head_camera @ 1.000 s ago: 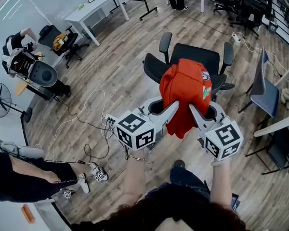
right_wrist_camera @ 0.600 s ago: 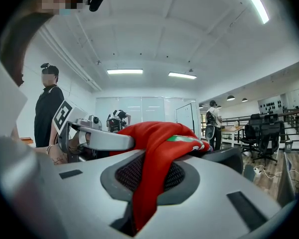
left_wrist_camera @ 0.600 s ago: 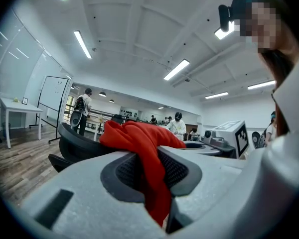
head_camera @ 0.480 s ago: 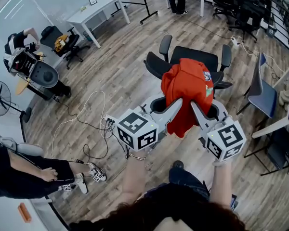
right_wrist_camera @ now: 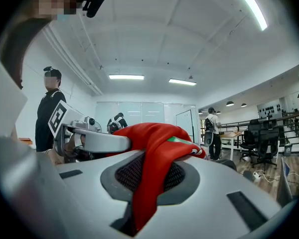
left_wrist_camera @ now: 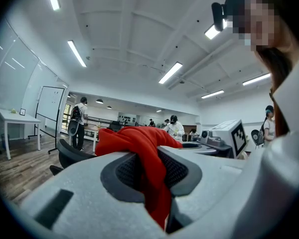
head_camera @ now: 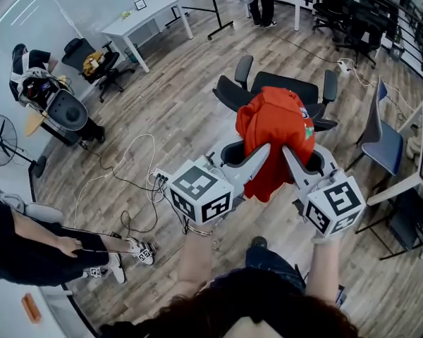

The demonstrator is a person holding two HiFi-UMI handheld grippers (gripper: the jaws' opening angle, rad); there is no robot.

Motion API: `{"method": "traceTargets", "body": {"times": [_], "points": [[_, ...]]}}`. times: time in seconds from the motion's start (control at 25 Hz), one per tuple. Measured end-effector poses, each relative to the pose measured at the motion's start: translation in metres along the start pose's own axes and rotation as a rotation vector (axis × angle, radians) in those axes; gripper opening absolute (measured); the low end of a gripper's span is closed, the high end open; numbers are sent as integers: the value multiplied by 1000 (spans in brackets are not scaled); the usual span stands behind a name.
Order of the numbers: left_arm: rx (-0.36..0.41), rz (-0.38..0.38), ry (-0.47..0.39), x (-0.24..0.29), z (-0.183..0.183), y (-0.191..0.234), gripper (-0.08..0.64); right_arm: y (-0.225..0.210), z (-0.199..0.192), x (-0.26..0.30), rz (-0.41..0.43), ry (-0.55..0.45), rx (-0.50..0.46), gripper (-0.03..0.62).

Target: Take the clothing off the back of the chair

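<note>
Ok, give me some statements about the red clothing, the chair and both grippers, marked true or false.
1. The left gripper is shut on the red garment. True.
2. The right gripper is open and empty. False: it also clamps the red garment.
3. The red garment lies on the floor. False: both grippers hold it up, off the floor.
4. The black office chair has armrests. True.

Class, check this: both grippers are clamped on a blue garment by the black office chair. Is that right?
No: the garment is red, not blue, as the head view shows. The left gripper and right gripper are both clamped on it by the black chair.
</note>
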State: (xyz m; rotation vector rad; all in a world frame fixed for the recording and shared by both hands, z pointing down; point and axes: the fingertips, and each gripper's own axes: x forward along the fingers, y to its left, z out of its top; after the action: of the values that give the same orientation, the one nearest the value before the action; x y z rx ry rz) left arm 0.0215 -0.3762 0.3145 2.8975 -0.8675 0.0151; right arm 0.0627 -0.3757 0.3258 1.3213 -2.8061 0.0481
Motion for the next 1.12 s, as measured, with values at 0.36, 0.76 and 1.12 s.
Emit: {"method": "traceTargets", "body": {"times": [0.36,0.76,1.12], "points": [[36,-19,-44,-15,22,-28,80,15,24,-24,-13,-48,-37,44],[57,-43,-91,-37,49,-52,80,39,56,-44,-31,-102,-97,44],[66,-48,-103,-58,64,-79,80,62,73,-67,-36,-123,-124,46]]}}
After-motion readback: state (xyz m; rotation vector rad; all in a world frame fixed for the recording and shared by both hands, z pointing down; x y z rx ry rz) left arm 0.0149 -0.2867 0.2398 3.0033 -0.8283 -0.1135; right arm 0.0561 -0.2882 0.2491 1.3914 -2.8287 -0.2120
